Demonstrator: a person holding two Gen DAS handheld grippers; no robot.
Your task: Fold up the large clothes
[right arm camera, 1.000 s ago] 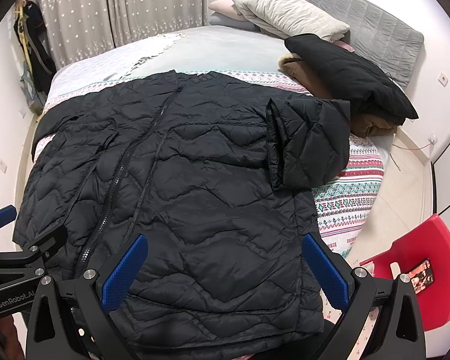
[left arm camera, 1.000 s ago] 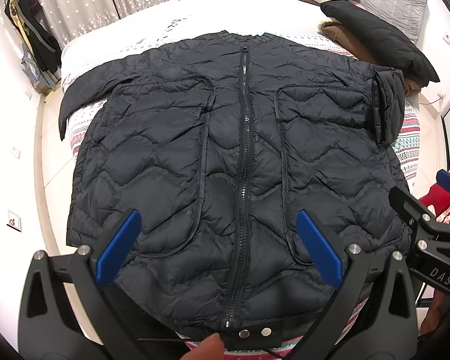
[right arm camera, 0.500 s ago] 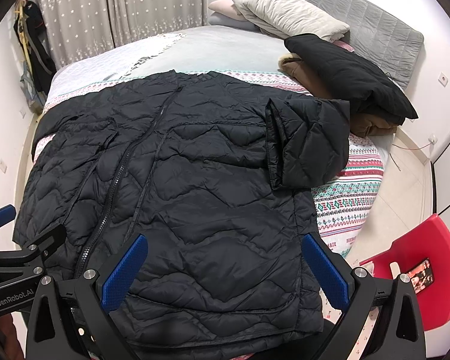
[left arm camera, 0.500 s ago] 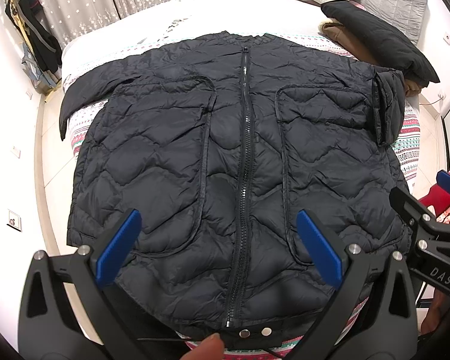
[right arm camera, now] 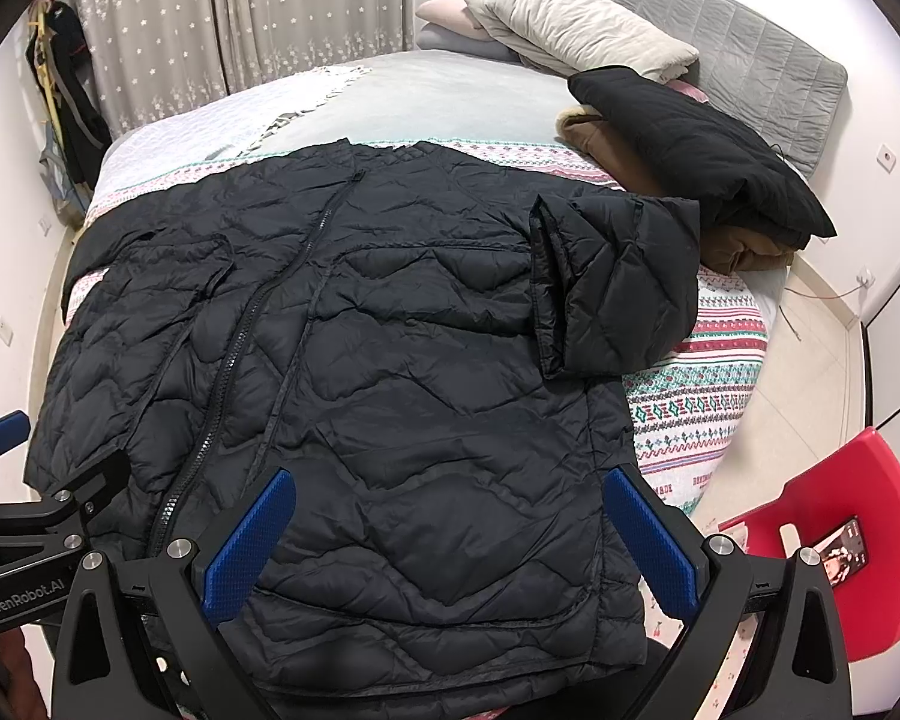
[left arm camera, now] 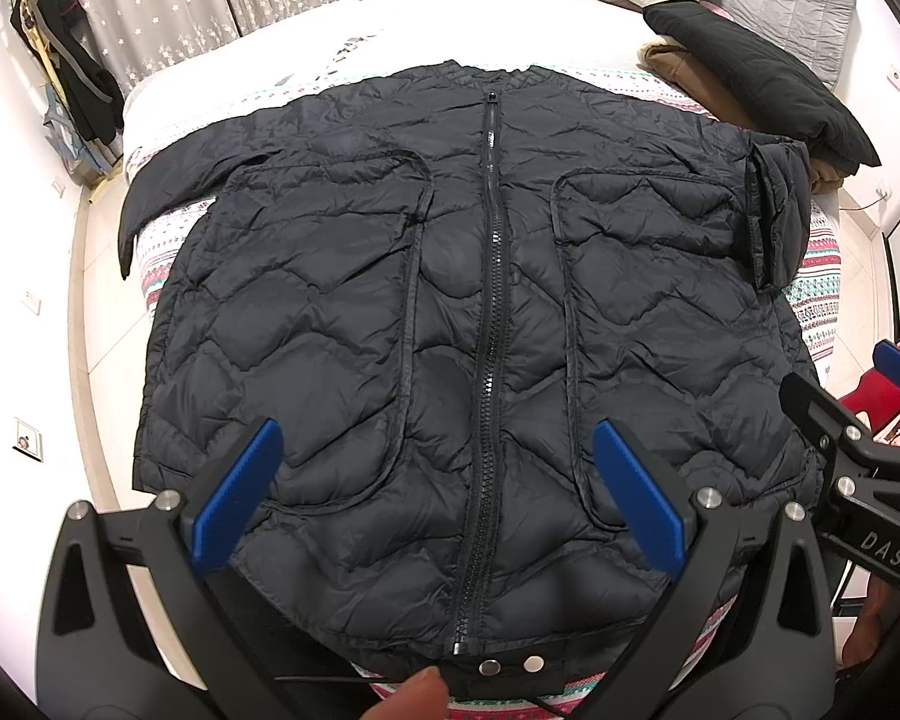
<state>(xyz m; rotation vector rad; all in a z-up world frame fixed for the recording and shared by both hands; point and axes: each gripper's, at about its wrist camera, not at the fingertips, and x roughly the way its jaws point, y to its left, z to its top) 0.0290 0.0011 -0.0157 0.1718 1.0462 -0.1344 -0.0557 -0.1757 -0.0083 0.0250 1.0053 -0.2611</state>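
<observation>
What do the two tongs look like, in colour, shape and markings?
Both tongs share one build: the left tongs and the right tongs have black, open-framed arms with silver bolts, ending in flat blue pads with a fine ribbed texture. White lettering shows on the bodies: "GenRobot.AI" on the left one, "DAS" on the right one.

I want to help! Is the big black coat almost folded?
Not yet. The jacket lies flat and zipped on the bed, with only one sleeve folded in. Both hand-held grippers, left and right, hover open, holding nothing. The real folding remains.
</observation>
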